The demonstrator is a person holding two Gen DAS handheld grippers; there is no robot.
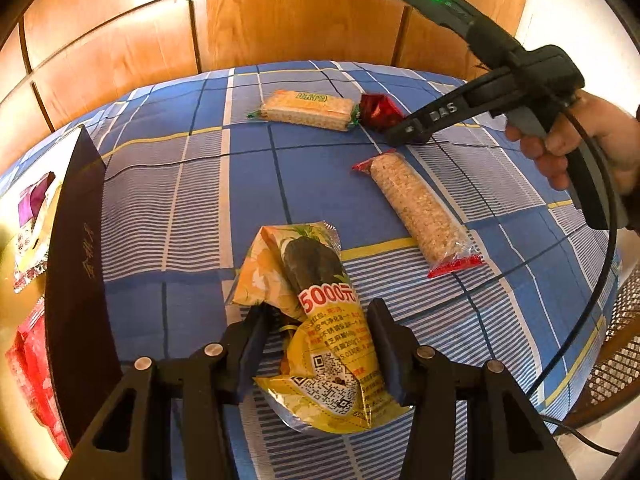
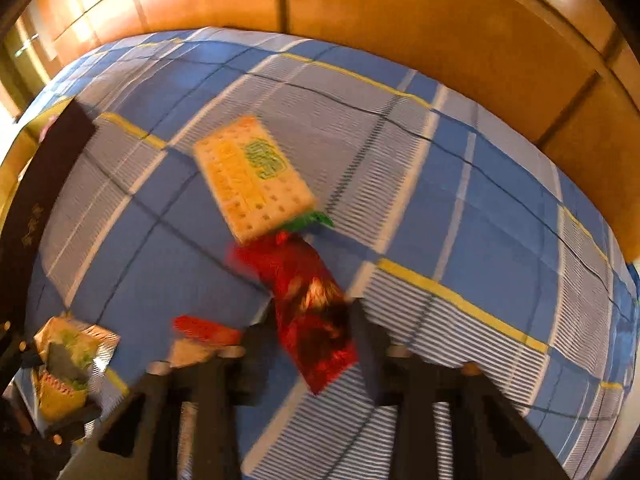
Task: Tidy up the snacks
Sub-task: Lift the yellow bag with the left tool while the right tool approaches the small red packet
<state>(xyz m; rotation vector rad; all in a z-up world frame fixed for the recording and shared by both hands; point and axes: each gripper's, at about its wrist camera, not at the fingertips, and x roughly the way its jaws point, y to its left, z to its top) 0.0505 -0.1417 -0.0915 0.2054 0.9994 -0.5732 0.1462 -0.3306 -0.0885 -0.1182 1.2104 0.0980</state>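
Snacks: left hand-held gripper (image 1: 320,344) pinches the yellow bag (image 1: 320,320); right hand-held gripper (image 2: 316,344) pinches the red pack (image 2: 308,304), which could slip out.

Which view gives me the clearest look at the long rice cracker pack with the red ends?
The left wrist view. There the long rice cracker pack lies whole and sharp on the checked cloth, both red ends visible. The right wrist view is motion-blurred and shows only one red end beside its own hand-held gripper.
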